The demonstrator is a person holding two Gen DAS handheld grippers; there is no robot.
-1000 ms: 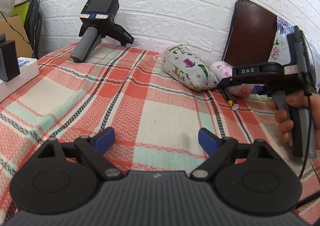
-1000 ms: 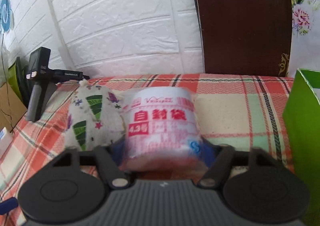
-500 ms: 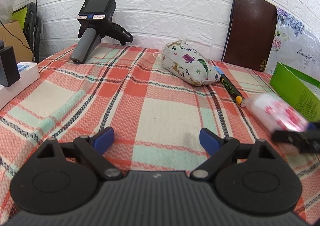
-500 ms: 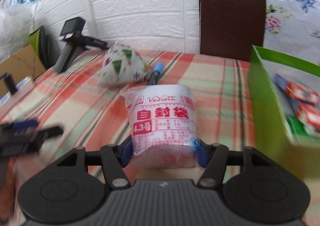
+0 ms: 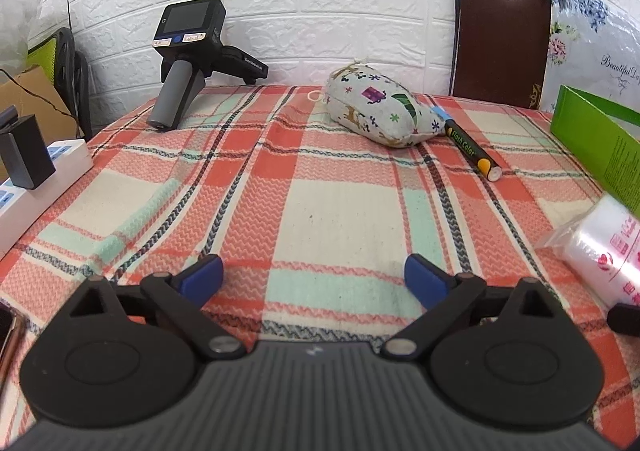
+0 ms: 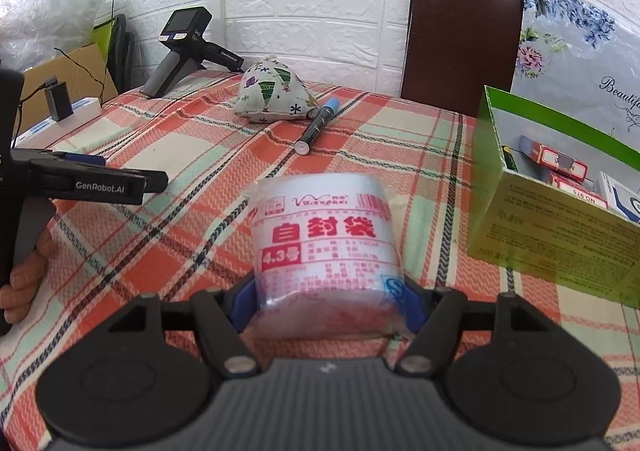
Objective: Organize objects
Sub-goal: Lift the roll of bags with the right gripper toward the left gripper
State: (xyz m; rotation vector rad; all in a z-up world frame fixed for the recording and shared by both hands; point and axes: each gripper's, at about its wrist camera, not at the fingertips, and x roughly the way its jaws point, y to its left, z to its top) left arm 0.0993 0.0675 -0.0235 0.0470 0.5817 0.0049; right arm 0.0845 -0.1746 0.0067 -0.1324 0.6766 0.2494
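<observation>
My right gripper (image 6: 326, 301) has the roll of bags (image 6: 324, 247) between its blue pads, which touch both sides; those jaws have just been opening. The roll sits just left of the green box (image 6: 552, 227), above the plaid cloth (image 6: 192, 155). My left gripper (image 5: 314, 277) stands wide with nothing between, having just been opening further. Pouch (image 5: 380, 111) and marker (image 5: 470, 149) lie beyond the roll, touching

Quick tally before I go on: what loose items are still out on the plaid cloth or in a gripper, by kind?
Fabric pouch: 1
Marker pen: 1
Pack of zip bags, between the right gripper fingers: 1
Total: 3
</observation>
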